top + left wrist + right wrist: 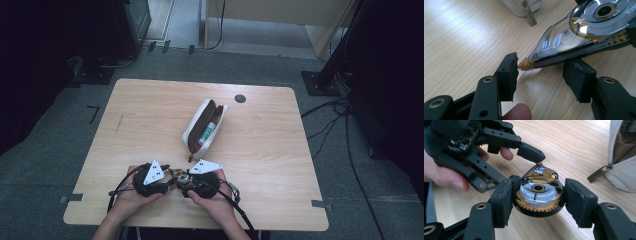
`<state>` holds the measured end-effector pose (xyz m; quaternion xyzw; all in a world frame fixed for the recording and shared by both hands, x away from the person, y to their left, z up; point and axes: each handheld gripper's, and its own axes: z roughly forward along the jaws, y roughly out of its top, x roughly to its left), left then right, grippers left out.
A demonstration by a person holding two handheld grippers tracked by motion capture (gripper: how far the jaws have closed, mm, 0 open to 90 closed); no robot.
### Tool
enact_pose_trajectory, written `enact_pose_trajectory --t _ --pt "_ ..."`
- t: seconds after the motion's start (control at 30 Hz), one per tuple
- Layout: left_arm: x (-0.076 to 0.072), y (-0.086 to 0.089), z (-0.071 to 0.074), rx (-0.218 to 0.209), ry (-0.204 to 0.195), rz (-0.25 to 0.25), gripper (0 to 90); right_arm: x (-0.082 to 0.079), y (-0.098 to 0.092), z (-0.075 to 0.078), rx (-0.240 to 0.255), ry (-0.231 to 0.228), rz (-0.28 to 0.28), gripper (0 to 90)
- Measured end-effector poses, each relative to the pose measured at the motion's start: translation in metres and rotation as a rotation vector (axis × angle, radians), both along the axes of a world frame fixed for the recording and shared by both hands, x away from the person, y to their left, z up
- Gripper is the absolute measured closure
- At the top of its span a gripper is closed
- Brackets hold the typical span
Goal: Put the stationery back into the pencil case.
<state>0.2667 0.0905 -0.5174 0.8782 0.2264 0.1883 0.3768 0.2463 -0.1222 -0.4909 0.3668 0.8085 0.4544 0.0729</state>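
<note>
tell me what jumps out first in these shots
The clear correction tape dispenser near the table's front edge, clamped between the right hand-held gripper pads. The left hand-held gripper straddles its gold tip, pads not pressing. Behind them lies an open cream pencil case mid-table.

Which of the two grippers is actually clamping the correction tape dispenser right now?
The right gripper: its pads press both sides of the correction tape dispenser. The left gripper stands open around the dispenser's gold tip, one pad just at it.
</note>
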Motion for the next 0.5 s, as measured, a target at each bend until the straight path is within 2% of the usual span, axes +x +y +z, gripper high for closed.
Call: enact_pose_trajectory --t 0.27,0.37,0.5 --pt "-0.0010 -0.0025 -0.0002 0.011 -0.027 0.003 46.5 0.0039 0.0043 0.0055 0.006 0.018 0.005 41.5" --pt "-0.0012 -0.0030 -0.0005 0.027 -0.039 -0.001 49.4 0.0055 0.0063 0.0070 0.012 0.020 0.013 41.5" --pt "-0.0021 -0.0033 -0.0009 0.027 -0.046 -0.020 58.9 0.0066 0.0063 0.0094 0.028 0.016 0.014 41.5"
